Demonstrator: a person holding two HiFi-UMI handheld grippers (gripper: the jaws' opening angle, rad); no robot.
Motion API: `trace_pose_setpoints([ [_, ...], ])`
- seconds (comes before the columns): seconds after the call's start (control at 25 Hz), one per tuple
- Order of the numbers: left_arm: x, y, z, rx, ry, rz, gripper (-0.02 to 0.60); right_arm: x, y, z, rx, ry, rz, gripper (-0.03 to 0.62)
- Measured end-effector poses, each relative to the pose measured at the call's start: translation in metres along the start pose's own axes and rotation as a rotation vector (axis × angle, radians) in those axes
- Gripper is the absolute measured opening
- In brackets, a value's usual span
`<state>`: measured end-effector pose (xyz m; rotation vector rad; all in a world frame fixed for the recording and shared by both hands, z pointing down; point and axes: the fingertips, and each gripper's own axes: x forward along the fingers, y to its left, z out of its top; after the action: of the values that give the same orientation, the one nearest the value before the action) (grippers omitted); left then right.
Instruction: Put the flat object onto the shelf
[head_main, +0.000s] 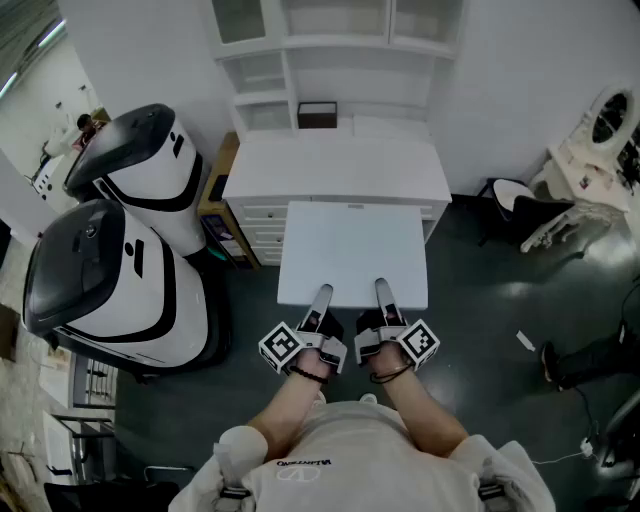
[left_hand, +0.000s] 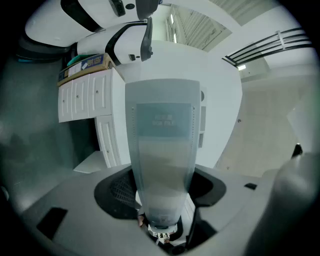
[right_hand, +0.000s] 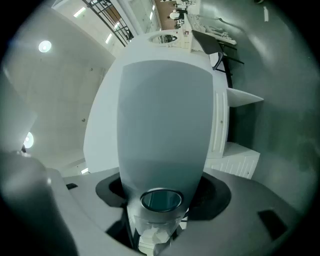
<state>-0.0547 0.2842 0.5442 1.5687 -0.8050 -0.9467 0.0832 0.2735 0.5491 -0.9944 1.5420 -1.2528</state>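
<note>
Flat white board (head_main: 352, 250) is held level in the air before the white cabinet (head_main: 335, 165), its far edge close to the cabinet's front; left gripper (head_main: 322, 300) and right gripper (head_main: 383, 295) each clamp its near edge. Not yet placed, judged mid-carry: lift and slide toward the shelves (head_main: 335, 45) remain. Cabinet top bare except a dark box (head_main: 317, 114) at the back; white robots (head_main: 130, 250) near on the left, open floor on the right
</note>
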Motion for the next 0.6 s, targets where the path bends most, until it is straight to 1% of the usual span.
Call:
trace_pose_setpoints([
  [0.24, -0.005, 0.002, 0.004, -0.001, 0.007, 0.008, 0.272, -0.002, -0.001, -0.006, -0.002, -0.002, -0.012, 0.299],
  [0.4, -0.012, 0.006, 0.013, 0.037, 0.021, 0.027, 0.272, 0.000, 0.001, -0.015, 0.001, -0.004, -0.006, 0.313],
  [0.52, -0.016, 0.002, 0.024, -0.007, 0.013, 0.000, 0.272, 0.004, 0.004, -0.028, -0.015, -0.001, -0.008, 0.310],
  [0.6, -0.021, 0.003, 0.032, -0.023, 0.009, -0.005, 0.272, 0.007, 0.005, -0.037, -0.018, -0.002, -0.008, 0.308],
])
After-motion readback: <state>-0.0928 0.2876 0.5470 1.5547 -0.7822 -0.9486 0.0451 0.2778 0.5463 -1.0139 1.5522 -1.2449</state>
